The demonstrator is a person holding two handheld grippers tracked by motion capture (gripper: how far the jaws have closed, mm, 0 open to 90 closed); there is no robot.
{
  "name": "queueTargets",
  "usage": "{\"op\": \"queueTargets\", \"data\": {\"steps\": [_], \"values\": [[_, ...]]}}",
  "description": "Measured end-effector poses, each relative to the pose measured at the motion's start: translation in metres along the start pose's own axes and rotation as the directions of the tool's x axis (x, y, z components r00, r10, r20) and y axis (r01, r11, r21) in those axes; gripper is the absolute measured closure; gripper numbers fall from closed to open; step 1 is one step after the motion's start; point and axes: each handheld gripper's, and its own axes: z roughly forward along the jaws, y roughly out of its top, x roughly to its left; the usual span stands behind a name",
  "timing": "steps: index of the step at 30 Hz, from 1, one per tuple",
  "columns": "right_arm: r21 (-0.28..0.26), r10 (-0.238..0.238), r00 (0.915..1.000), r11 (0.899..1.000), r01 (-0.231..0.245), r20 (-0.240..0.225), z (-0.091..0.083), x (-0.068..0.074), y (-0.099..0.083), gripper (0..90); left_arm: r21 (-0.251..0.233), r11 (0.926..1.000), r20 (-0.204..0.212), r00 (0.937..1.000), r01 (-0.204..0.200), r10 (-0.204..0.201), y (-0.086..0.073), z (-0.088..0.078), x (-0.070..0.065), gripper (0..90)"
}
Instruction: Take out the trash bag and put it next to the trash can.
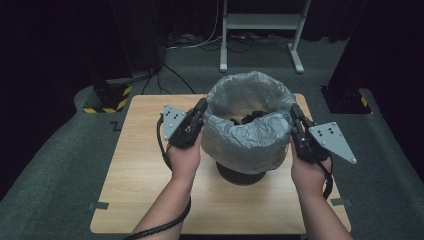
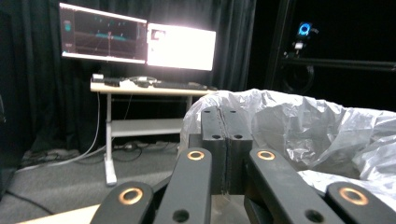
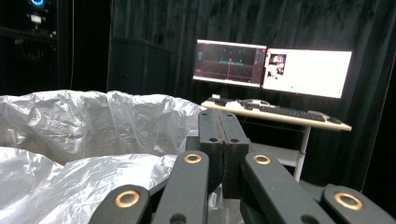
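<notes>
So both grippers are sitting pinched tight on the grey bag's (image 1: pixel 250 132) rim, left gripper (image 1: pixel 201 106) on its left edge, right gripper (image 1: pixel 295 111) on its right. The bin is standing mid-table between the 2, equally close.

left gripper (image 1: pixel 201 106) & right gripper (image 1: pixel 295 111): both black, boxy bodies w/ two flat black jaws. behind the jaws, on top of each body, sat a grey three-cornered plate w/ small dark holes; right plate was longer and more pointed. in the gripper views each jaw was a rectangular block w/ two small screw holes per face, seam running down btwn the pair. below the jaws, four black link arms fanned out, each w/ a copper-coloured ring at the pivot plus a plain dark hole lower down. black braided cable trailed from behind each body, back along the forearm. forearms bare, no sleeves.
</notes>
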Motion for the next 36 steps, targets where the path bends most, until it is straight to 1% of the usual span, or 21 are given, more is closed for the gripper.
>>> {"op": "queueTargets", "data": {"steps": [2,3,4,10,12,13,16,17,19,21,22,25,27,28,32,34,36], "values": [[-0.014,0.003,1.0,1.0,-0.003,0.0,-0.002,-0.001,0.006,90.0,-0.02,0.9998,0.01,0.9999,0.007,-0.007,0.008,-0.002,-0.002,89.1],[-0.014,0.003,1.0,1.0,-0.003,0.0,-0.002,-0.001,0.006,90.0,-0.02,0.9998,0.01,0.9999,0.007,-0.007,0.008,-0.002,-0.002,89.1],[-0.023,0.013,0.9999,1.0,-0.013,0.001,-0.003,-0.001,0.011,90.0,-0.03,0.9995,0.014,0.9999,0.007,-0.007,0.012,-0.002,-0.003,89.1],[-0.073,0.021,0.9998,0.997,-0.021,-0.001,-0.009,-0.001,0.032,90.0,-0.081,0.9967,0.036,0.9993,-0.008,0.011,0.031,-0.008,-0.011,89.1],[-0.09,0.021,0.9998,0.996,-0.021,-0.001,-0.012,0.0,0.04,90.0,-0.083,0.9965,0.034,0.9992,-0.015,0.018,0.032,-0.01,-0.011,89.1],[-0.097,0.018,0.9998,0.995,-0.018,0.002,-0.014,0.002,0.042,90.0,-0.081,0.9967,0.037,0.9992,-0.01,0.013,0.031,-0.01,-0.011,89.1],[-0.109,0.011,0.9999,0.994,-0.01,0.012,-0.021,0.01,0.046,90.0,-0.066,0.9978,0.037,0.9993,-0.005,0.008,0.025,-0.012,-0.009,89.1],[-0.113,0.005,0.9999,0.994,-0.003,0.011,-0.023,0.014,0.046,90.0,-0.06,0.9982,0.035,0.9993,-0.006,0.008,0.022,-0.012,-0.009,89.1],[-0.106,-0.001,0.9999,0.994,-0.001,-0.016,-0.027,0.023,0.046,90.0,-0.042,0.9991,0.033,0.9994,-0.002,0.003,0.017,-0.011,-0.008,89.1],[-0.093,0.013,0.9989,0.996,-0.017,-0.044,-0.029,0.032,0.045,90.0,-0.031,0.9995,0.034,0.9994,0.007,-0.006,0.012,-0.01,-0.007,89.1],[-0.091,0.017,0.9983,0.996,-0.022,-0.055,-0.03,0.037,0.044,90.0,-0.026,0.9997,0.032,0.9995,0.003,-0.002,0.01,-0.01,-0.007,89.1],[-0.077,0.009,0.9962,0.997,-0.016,-0.087,-0.028,0.053,0.041,90.0,-0.017,0.9998,0.037,0.9993,0.012,-0.011,0.006,-0.009,-0.006,89.1],[-0.065,0.002,0.9939,0.998,-0.009,-0.11,-0.025,0.065,0.039,90.0,-0.014,0.9999,0.038,0.9993,0.006,-0.006,0.005,-0.01,-0.007,89.1],[-0.058,0.0,0.9926,0.998,-0.007,-0.122,-0.024,0.071,0.037,90.0,-0.014,0.9998,0.041,0.9991,0.011,-0.01,0.004,-0.01,-0.007,89.1],[-0.028,-0.028,0.986,0.999,0.023,-0.164,-0.018,0.097,0.03,90.0,-0.005,0.9999,0.048,0.9988,0.01,-0.01,0.001,-0.01,-0.008,89.1],[-0.018,-0.057,0.9814,0.998,0.054,-0.184,-0.014,0.11,0.026,90.0,-0.002,1.0,0.055,0.9985,0.009,-0.009,0.0,-0.01,-0.009,89.2],[-0.002,-0.084,0.9748,0.996,0.085,-0.207,-0.011,0.122,0.021,90.0,0.002,0.9999,0.059,0.9982,0.01,-0.01,-0.002,-0.01,-0.01,89.2]]}}
